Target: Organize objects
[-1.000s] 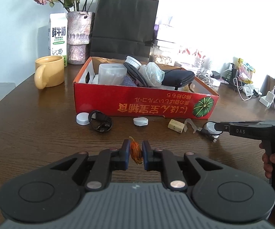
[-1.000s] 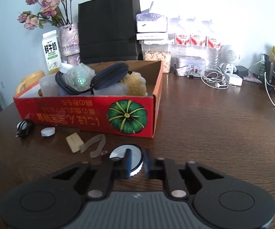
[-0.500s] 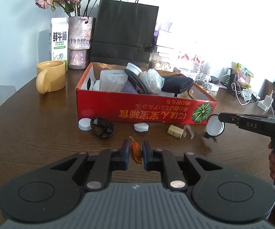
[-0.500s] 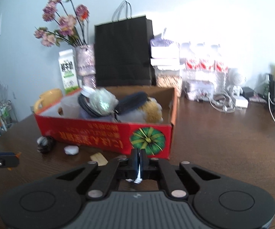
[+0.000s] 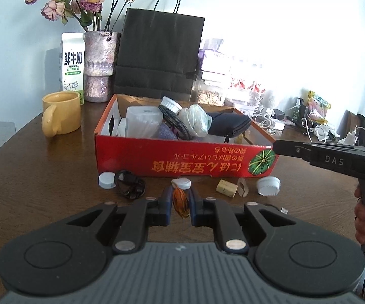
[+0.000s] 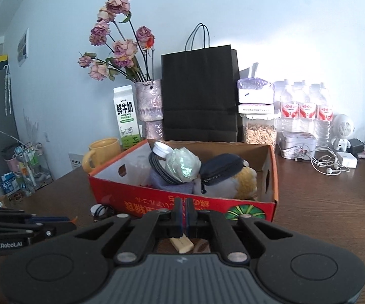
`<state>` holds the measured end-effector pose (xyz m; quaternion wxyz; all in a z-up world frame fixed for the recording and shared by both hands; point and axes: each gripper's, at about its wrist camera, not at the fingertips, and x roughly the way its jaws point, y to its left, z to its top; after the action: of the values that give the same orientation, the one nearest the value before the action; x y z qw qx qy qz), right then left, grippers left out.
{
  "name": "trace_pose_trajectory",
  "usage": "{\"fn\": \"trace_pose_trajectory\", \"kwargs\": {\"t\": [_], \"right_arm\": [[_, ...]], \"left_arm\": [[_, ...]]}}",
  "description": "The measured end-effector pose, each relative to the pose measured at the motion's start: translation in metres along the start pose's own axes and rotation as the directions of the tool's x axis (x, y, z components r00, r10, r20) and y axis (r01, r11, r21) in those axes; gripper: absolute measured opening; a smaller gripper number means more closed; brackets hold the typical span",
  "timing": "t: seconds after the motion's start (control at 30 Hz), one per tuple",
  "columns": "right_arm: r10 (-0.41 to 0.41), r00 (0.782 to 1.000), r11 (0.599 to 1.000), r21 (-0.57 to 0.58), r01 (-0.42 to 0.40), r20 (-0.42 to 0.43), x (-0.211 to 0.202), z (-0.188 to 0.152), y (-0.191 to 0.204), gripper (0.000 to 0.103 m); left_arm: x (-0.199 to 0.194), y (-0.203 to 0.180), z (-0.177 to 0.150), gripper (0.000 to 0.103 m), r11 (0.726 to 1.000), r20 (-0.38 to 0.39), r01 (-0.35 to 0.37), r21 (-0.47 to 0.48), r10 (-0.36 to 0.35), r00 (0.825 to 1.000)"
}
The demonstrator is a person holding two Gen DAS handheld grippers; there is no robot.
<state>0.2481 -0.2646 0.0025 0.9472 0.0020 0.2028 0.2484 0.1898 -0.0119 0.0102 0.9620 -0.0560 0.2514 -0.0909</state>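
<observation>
Left wrist view: red cardboard box (image 5: 182, 159) is sitting mid-table on the wooden table (image 5: 43, 177); bare wood is lying open to the box's left, short of the yellow mug (image 5: 60, 116). Along the box's front wall are lying a white cap (image 5: 107, 180), a black cable coil (image 5: 129, 188), a second cap (image 5: 181, 183), a cork block (image 5: 226, 188) and a white lid (image 5: 268, 186). Left gripper (image 5: 179, 202) is pinching a small orange object (image 5: 180, 201) in front of the box. Right wrist view: right gripper (image 6: 184, 215) is hovering at the box's (image 6: 182, 202) front wall, jaws pressed together; nothing is showing between them. Open tabletop is lying right of the box.
</observation>
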Motion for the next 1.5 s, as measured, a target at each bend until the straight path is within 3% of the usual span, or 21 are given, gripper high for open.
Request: {"fn": "trace_pose_trajectory", "kwargs": {"t": [0.5, 0.67, 0.83, 0.9, 1.0, 1.13, 1.23, 1.27, 1.37, 1.5], "right_arm": [[0.022, 0.998, 0.999, -0.024, -0.021, 0.061, 0.019, 0.035, 0.007, 0.002], [0.005, 0.997, 0.999, -0.036, -0.008, -0.074, 0.020, -0.001, -0.002, 0.023], [-0.043, 0.974, 0.998, -0.054, 0.031, -0.224, 0.016, -0.049, -0.006, 0.028], [-0.081, 0.966, 0.995, -0.073, 0.065, -0.246, 0.013, -0.061, -0.007, 0.039], [-0.097, 0.962, 0.994, -0.067, 0.082, -0.255, 0.009, -0.067, -0.010, 0.043], [-0.151, 0.954, 0.988, 0.001, 0.157, -0.260, 0.010, -0.067, -0.018, 0.043], [-0.181, 0.947, 0.983, -0.009, 0.185, -0.267, 0.011, -0.071, -0.016, 0.043], [-0.182, 0.947, 0.983, -0.017, 0.185, -0.265, 0.011, -0.071, -0.014, 0.043], [-0.151, 0.955, 0.988, -0.023, 0.150, -0.257, 0.009, -0.073, -0.010, 0.027], [-0.120, 0.964, 0.993, -0.025, 0.118, -0.236, 0.008, -0.071, -0.004, 0.026]], "left_arm": [[0.023, -0.004, 0.040, 0.014, 0.999, 0.063, 0.043, 0.013, -0.044, 0.997], [0.028, 0.002, 0.028, 0.014, 0.998, 0.021, 0.060, 0.002, -0.060, 0.998], [0.026, 0.011, 0.012, 0.014, 0.998, -0.017, 0.060, -0.009, -0.060, 0.998], [0.025, 0.013, 0.008, 0.014, 0.998, -0.028, 0.061, -0.011, -0.061, 0.998], [0.022, 0.015, 0.003, 0.014, 0.998, -0.039, 0.060, -0.016, -0.060, 0.997], [0.019, 0.015, 0.001, 0.014, 0.998, -0.038, 0.058, -0.026, -0.059, 0.998], [0.016, 0.016, 0.000, 0.014, 0.998, -0.037, 0.054, -0.029, -0.055, 0.998], [0.015, 0.016, 0.000, 0.014, 0.998, -0.037, 0.053, -0.029, -0.054, 0.998], [0.013, 0.014, -0.001, 0.014, 0.998, -0.033, 0.059, -0.028, -0.060, 0.998], [0.008, 0.011, -0.002, 0.014, 0.998, -0.027, 0.065, -0.023, -0.066, 0.997]]}}
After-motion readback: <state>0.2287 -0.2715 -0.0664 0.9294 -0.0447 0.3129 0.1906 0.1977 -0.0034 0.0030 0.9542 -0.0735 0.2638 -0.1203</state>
